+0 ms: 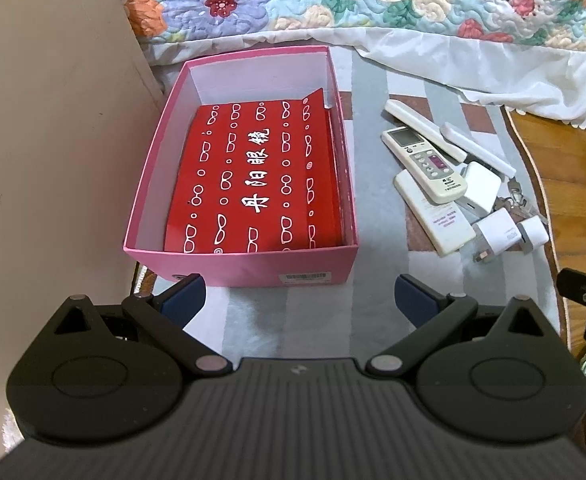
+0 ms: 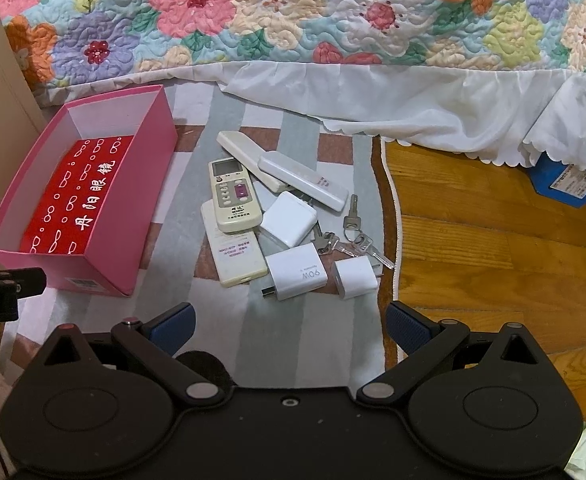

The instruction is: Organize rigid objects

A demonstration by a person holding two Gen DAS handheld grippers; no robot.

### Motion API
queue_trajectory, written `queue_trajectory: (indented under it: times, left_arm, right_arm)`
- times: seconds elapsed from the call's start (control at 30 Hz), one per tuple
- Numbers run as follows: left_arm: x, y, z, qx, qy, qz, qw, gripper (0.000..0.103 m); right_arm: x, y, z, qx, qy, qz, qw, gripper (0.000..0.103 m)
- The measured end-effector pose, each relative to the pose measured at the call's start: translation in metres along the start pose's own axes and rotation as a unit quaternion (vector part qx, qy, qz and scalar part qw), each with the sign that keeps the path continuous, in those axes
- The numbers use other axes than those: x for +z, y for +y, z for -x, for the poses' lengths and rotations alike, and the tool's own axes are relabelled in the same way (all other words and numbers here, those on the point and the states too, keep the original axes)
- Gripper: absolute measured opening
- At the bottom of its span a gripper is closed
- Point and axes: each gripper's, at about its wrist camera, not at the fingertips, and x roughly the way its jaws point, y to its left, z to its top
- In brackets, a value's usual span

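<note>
A pink box (image 1: 249, 270) (image 2: 105, 264) stands open on a striped rug, with a red printed bag (image 1: 253, 176) (image 2: 69, 196) lying inside. To its right lies a pile: several white remotes (image 2: 233, 196) (image 1: 425, 164), white chargers (image 2: 297, 268) (image 1: 497, 232) and a bunch of keys (image 2: 353, 232). My left gripper (image 1: 299, 300) is open and empty, just in front of the box. My right gripper (image 2: 289, 324) is open and empty, just in front of the pile.
A bed with a floral quilt (image 2: 293, 12) and white frill runs along the back. A beige cabinet side (image 1: 53, 140) stands left of the box. Wooden floor (image 2: 493, 240) lies right of the rug, with a blue box (image 2: 569, 184) under the frill.
</note>
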Motion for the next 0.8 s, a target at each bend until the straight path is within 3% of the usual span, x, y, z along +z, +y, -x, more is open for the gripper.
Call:
queue_trajectory:
  times: [0.8]
  left_arm:
    - [-0.0004,-0.0034,-0.0003,0.009,0.001,-0.018,0.9998,0.103]
  right_arm:
    - [0.0008,0.0003,-0.003,-0.004,0.006,0.004,1.0,0.102]
